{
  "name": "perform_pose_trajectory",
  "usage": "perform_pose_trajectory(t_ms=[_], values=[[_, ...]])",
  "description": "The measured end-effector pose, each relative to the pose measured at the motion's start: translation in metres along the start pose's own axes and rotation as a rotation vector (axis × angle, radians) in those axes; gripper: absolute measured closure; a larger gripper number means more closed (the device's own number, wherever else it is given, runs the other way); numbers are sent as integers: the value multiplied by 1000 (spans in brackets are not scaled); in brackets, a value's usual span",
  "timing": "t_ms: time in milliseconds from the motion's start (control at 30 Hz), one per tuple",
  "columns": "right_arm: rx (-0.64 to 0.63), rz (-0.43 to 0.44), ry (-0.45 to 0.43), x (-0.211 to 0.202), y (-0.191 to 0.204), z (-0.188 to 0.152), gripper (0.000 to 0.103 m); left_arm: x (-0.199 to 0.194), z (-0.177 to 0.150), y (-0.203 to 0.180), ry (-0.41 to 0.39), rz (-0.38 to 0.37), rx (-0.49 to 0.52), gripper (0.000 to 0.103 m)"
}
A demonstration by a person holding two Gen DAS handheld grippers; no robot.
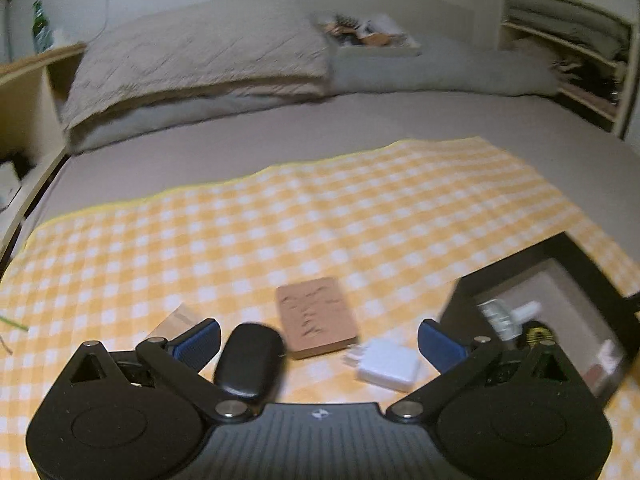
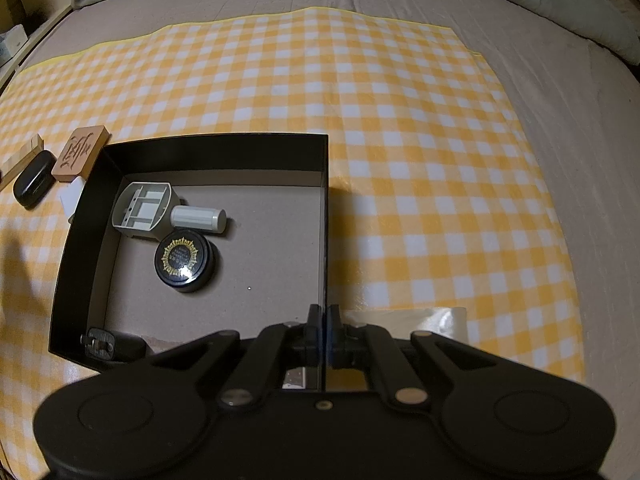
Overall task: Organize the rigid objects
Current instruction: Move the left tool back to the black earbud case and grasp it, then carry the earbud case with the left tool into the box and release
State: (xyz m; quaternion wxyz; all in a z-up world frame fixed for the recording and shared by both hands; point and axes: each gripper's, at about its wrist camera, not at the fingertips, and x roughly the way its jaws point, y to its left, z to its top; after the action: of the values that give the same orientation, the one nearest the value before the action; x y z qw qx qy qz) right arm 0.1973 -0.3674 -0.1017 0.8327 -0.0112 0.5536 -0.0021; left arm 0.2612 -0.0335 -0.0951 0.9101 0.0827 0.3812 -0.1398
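I find the black box [image 2: 200, 148] on the checked cloth [image 2: 400, 120], near its front edge. My right gripper [image 2: 322, 320] is clamped on the box's right wall; my left gripper [image 1: 319, 340] stands apart, empty, over the white charger [image 1: 386, 364] and black case [image 1: 248, 360].

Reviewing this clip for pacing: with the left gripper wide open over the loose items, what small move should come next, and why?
Probably ease the left gripper down onto the black oval case and close. Its jaws stand open and empty, with the case closest to them, beside the wooden block and white charger. The right gripper is shut on the black box wall.
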Motion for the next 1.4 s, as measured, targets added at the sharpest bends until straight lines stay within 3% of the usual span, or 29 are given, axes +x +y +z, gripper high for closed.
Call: perform_pose_trajectory(t_ms=[367, 433, 500, 533, 1000, 1300, 1400], values=[[16, 8, -3, -2, -2, -2, 101, 49, -8, 30, 154, 63, -64, 3], [16, 11, -2, -1, -1, -2, 101, 55, -9, 35, 170, 66, -73, 12], [26, 19, -2, -2, -3, -1, 101, 59, -9, 39, 181, 82, -77, 34], [26, 21, -2, -4, -3, 0, 101, 62, -9, 40, 184, 91, -80, 37], [26, 22, -1, -5, -4, -1, 101, 88, -13, 36, 236, 87, -21, 40], [26, 18, 0, -6, -5, -1, 101, 98, -13, 44, 221, 96, -86, 44], [26, 19, 0, -6, -5, -1, 101, 95, -12, 49, 207, 92, -150, 49]])
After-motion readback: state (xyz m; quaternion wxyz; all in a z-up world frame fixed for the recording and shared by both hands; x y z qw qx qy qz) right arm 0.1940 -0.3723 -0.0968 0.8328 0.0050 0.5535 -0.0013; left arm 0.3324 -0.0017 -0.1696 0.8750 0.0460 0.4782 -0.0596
